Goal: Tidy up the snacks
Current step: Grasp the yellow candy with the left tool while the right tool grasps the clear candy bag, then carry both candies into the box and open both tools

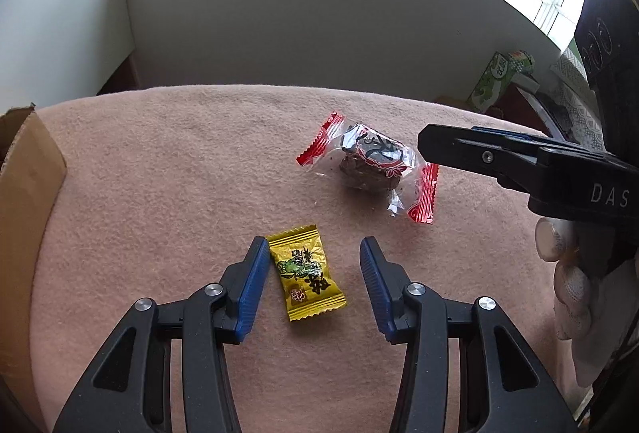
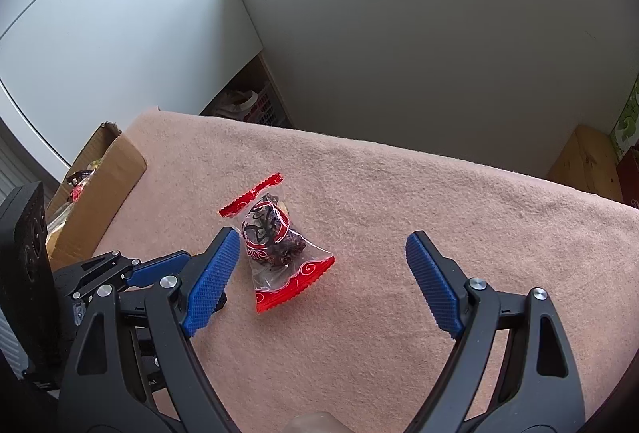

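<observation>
The left gripper [image 1: 311, 283] stands partly open, its blue pads on either side of a yellow candy [image 1: 305, 277] that lies flat on the pink blanket [image 1: 159, 161]; the left-hand pad is just beside the wrapper's edge, the other stands clear of it, so nothing is gripped. The right gripper [image 2: 319, 273] is spread wide and empty, angled down over a clear snack packet with red ends [image 2: 275, 241], which lies nearer its left-hand pad than the other. In the left wrist view that same packet sits a little beyond the yellow candy, with the right gripper's fingers reaching in from the right. A cardboard box [image 2: 100, 189] sits at the left edge of the blanket, with what look like wrappers inside. Both hands seem to be at the reach-and-line-up stage, each over its own snack, with no pick made yet. The next move likely calls for lowering each set of pads to the blanket and closing across the wrapper's narrow width; the thin, flat yellow candy may slip unless the pads get low enough.
</observation>
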`<state>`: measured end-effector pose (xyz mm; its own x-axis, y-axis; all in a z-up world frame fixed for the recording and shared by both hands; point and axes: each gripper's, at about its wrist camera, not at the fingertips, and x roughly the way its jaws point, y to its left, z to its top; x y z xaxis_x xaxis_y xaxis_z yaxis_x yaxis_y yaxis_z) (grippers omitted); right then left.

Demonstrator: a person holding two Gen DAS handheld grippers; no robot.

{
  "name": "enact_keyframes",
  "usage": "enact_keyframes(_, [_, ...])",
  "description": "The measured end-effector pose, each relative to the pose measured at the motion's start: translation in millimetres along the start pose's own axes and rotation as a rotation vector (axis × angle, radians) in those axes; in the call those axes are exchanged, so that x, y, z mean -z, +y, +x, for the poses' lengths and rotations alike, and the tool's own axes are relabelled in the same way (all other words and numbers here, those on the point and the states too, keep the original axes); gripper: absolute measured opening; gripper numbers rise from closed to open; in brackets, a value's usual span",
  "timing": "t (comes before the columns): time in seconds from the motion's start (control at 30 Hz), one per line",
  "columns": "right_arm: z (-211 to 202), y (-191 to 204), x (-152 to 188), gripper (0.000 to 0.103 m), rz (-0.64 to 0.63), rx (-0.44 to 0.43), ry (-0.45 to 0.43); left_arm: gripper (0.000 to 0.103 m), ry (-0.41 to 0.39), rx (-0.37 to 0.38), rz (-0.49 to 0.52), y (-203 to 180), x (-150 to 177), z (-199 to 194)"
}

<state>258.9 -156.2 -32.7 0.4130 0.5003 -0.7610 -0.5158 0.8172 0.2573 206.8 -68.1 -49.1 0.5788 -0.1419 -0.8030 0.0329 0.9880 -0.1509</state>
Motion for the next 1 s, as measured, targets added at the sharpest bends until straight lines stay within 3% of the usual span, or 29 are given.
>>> enact_keyframes(0.13, [11.5, 6.8, -3.2, 0.088, -0.024, -0.003, 0.027, 0.044, -0.009, -0.05, 0.055, -10.8, 2.8, 3.3])
enact_keyframes(0.3, [20.9, 7.3, -3.1, 0.088, -0.031, 0.0, 0.042, 0.027, -0.019, -0.066, 0.056, -0.7, 7.6, -1.0])
enact_keyframes(0.47, [27.4, 12.5, -1.5, 0.088, -0.048, 0.001, 0.052, 0.018, -0.022, -0.052, 0.046, 11.0, 9.2, -5.5])
enact_keyframes(0.7, [36.8, 28.2, -0.8, 0.087, -0.107, 0.022, 0.071, 0.017, -0.022, -0.041, 0.054, 21.6, 18.6, -15.9])
enact_keyframes(0.87, [41.8, 39.2, 2.6, 0.069, -0.168, 0.093, 0.08, 0.012, -0.02, -0.029, 0.044, 29.0, 23.5, -21.1])
enact_keyframes(0.93, [40.2, 40.7, 3.3, 0.051, -0.17, 0.101, 0.081, 0.011, -0.021, -0.031, 0.054, 29.0, 25.0, -21.9])
enact_keyframes(1.0, [38.6, 39.4, 4.3, 0.051, -0.158, 0.091, 0.083, 0.01, -0.021, -0.027, 0.054, 29.9, 25.9, -23.4])
